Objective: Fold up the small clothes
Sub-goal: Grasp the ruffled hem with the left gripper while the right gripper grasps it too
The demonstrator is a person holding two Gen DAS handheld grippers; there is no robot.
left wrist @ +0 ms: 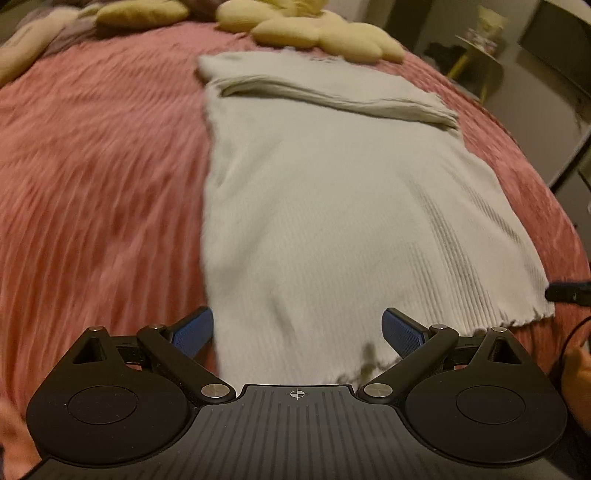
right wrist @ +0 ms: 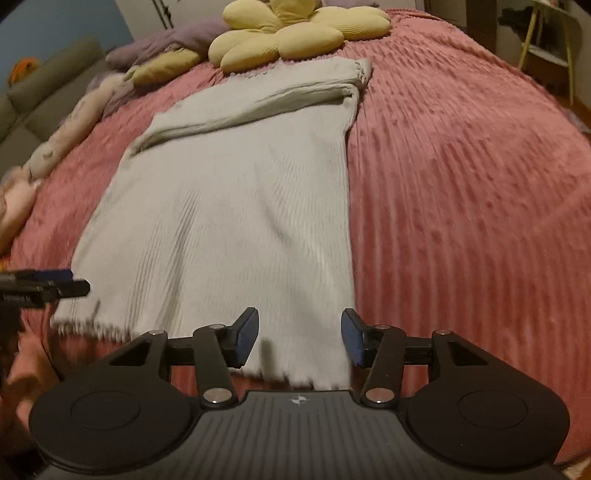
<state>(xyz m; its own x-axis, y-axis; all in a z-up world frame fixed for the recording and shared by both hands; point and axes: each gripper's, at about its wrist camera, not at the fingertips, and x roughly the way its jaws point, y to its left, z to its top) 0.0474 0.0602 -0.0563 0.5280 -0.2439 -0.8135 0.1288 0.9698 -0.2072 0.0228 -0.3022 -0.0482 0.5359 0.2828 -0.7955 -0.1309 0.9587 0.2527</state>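
Big pink ribbed bedspread fills pretty much everything, with a yellow flower-shaped cushion up at the far end and the pale grey knit top laid flat down the middle, its far part folded across itself. Left gripper hangs over the near hem, blue fingers spread wide, gripping nothing. Right gripper sits over the other hem corner, jaws apart and empty too.
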